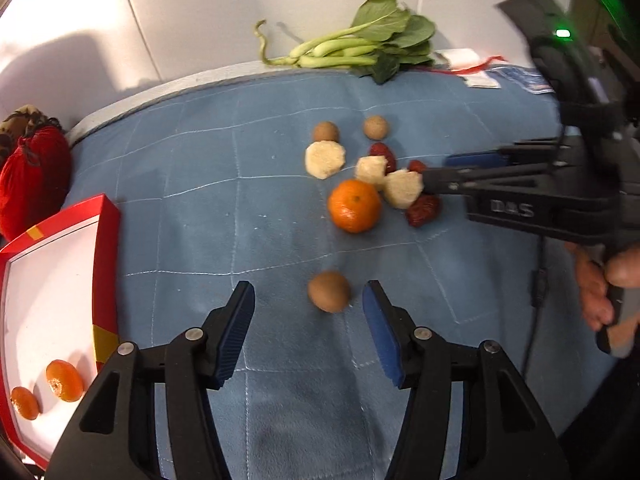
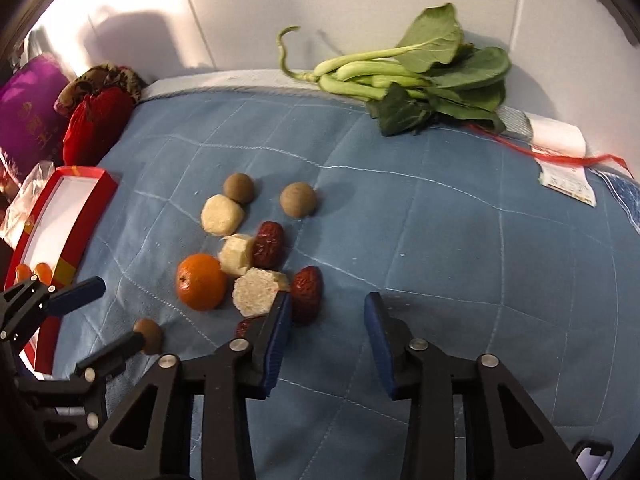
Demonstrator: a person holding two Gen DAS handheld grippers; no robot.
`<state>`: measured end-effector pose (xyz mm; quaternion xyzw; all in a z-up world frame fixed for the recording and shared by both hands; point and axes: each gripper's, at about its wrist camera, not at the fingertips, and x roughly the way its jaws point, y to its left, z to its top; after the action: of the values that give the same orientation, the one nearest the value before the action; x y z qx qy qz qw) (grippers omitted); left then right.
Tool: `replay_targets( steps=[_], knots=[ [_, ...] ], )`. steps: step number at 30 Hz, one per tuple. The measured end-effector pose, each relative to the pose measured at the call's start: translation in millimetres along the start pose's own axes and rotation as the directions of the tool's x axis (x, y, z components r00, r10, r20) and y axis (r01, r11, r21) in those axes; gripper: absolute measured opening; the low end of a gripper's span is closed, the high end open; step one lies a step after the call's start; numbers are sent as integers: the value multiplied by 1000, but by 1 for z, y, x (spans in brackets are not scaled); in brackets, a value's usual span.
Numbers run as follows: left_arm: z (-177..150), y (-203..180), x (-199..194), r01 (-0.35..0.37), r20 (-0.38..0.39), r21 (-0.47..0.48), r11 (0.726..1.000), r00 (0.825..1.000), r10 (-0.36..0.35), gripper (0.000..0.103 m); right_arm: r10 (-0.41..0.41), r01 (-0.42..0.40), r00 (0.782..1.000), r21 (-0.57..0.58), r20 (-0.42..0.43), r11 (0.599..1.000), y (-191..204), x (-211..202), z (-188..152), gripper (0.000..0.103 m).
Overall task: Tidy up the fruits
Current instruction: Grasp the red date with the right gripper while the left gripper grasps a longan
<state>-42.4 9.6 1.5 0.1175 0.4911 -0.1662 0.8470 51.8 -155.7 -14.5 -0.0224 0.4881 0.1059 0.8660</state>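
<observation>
Taking the whole round orange mandarin (image 1: 354, 206) on the quilted blue cloth (image 1: 200, 216) as the landmark: far to its left lies the shallow red-rimmed cardboard box with a white floor (image 1: 105, 264), and two small orange mandarins (image 1: 64, 381) rest on that floor at the near end. Behind the box, at the cloth's edge, sits a red drawstring fabric pouch (image 1: 34, 178). Nearer the camera than the mandarin, the left gripper (image 1: 308, 300) hangs with its blue-padded jaws spread wide and nothing between them; a small brown round longan-like fruit (image 1: 329, 291) lies on the cloth just by its right-hand pad, not clamped. Just behind the mandarin are three pale cream peeled chunks (image 1: 325, 159), and behind those two more small brown round fruits (image 1: 326, 132), well apart from the one near the gripper. Wrinkled dark red dried dates (image 1: 423, 210) lie to the mandarin's right, touching the nearest pale chunk. Further right, the right gripper (image 2: 326, 304) is also spread open and empty; in its own view its left-hand pad sits right against the nearest pale chunk (image 2: 256, 290) and a date (image 2: 307, 294). Far behind the mandarin, at the cloth's back edge, lies a bunch of green leafy bok choy with pale stalks (image 1: 360, 46), with a white paper label and red string (image 1: 472, 65) to its right.
</observation>
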Motion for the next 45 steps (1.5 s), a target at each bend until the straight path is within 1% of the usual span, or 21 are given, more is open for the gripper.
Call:
replay_targets(
  steps=[1, 2, 4, 7, 9, 11, 13, 14, 15, 17, 19, 20, 21, 24, 26, 29, 31, 34, 37, 40, 45],
  knots=[
    [0, -1, -1, -12, 11, 10, 1000, 1000, 12, 56, 4, -4, 1000, -9, -6, 1000, 4, 2, 1, 30],
    [0, -1, -1, -28, 19, 24, 999, 999, 28, 56, 5, -5, 1000, -14, -10, 1000, 6, 3, 2, 30],
    [-2, 1, 4, -37, 2, 20, 999, 999, 37, 56, -7, 7, 1000, -9, -16, 1000, 7, 7, 5, 29],
    [-3, 2, 13, -18, -33, 8, 1000, 999, 18, 56, -44, 43, 997, -29, -69, 999, 12, 22, 9, 29],
    [-2, -2, 13, -12, -26, 16, 1000, 1000, 12, 56, -70, 67, 995, -39, -65, 997, 16, 27, 10, 28],
    [0, -6, 14, -10, -18, 32, 999, 1000, 10, 56, -72, 70, 995, -34, -62, 997, 16, 27, 11, 24],
    [3, -8, 20, 1, -27, 28, 1000, 1000, 0, 51, -62, 61, 996, -13, -59, 998, 12, 26, 9, 19],
    [5, -8, 23, 13, -37, 29, 999, 999, -12, 46, -49, 49, 997, -1, -54, 999, 8, 24, 7, 19],
    [4, -9, 26, 21, -49, 35, 999, 999, -19, 43, -35, 36, 998, 15, -49, 999, 4, 22, 5, 19],
    [3, -8, 35, 13, -84, 30, 999, 996, -10, 40, -26, 27, 999, 30, -45, 999, 0, 18, 2, 18],
    [3, -7, 34, 20, -73, 17, 1000, 997, -19, 37, -9, 11, 999, 50, -41, 999, -7, 10, -4, 18],
    [3, -7, 32, 27, -67, 16, 1000, 997, -26, 32, -3, 5, 999, 60, -40, 998, -10, 5, -8, 18],
    [3, -7, 31, 28, -64, 14, 1000, 998, -27, 29, 4, -1, 999, 79, -41, 997, -15, 2, -10, 18],
    [0, -11, 33, 18, -72, 22, 1000, 997, -17, 23, 59, -52, 998, 158, -37, 986, -37, -12, -22, 18],
    [-1, -13, 31, 21, -70, 27, 999, 997, -19, 23, 100, -92, 995, 196, -26, 976, -44, -22, -28, 18],
    [-2, -12, 29, 28, -73, 9, 1000, 997, -27, 23, 126, -121, 992, 212, -10, 970, -51, -34, -37, 18],
    [2, -9, 31, 38, -73, -11, 999, 997, -38, 22, 150, -147, 989, 232, 8, 962, -50, -42, -43, 18],
    [3, -4, 27, 38, -61, -14, 999, 997, -38, 22, 176, -177, 984, 259, 27, 949, -44, -52, -55, 18],
    [6, -1, 20, 41, -40, -18, 999, 998, -42, 22, 195, -194, 981, 229, 19, 954, -29, -54, -59, 18],
    [9, 1, 14, 47, -20, -21, 999, 999, -47, 22, 197, -198, 980, 187, 26, 962, -15, -54, -58, 18],
    [11, 7, 5, 40, 4, -28, 999, 999, -40, 22, 218, -222, 975, 148, 42, 964, -3, -56, -54, 18]
  ],
)
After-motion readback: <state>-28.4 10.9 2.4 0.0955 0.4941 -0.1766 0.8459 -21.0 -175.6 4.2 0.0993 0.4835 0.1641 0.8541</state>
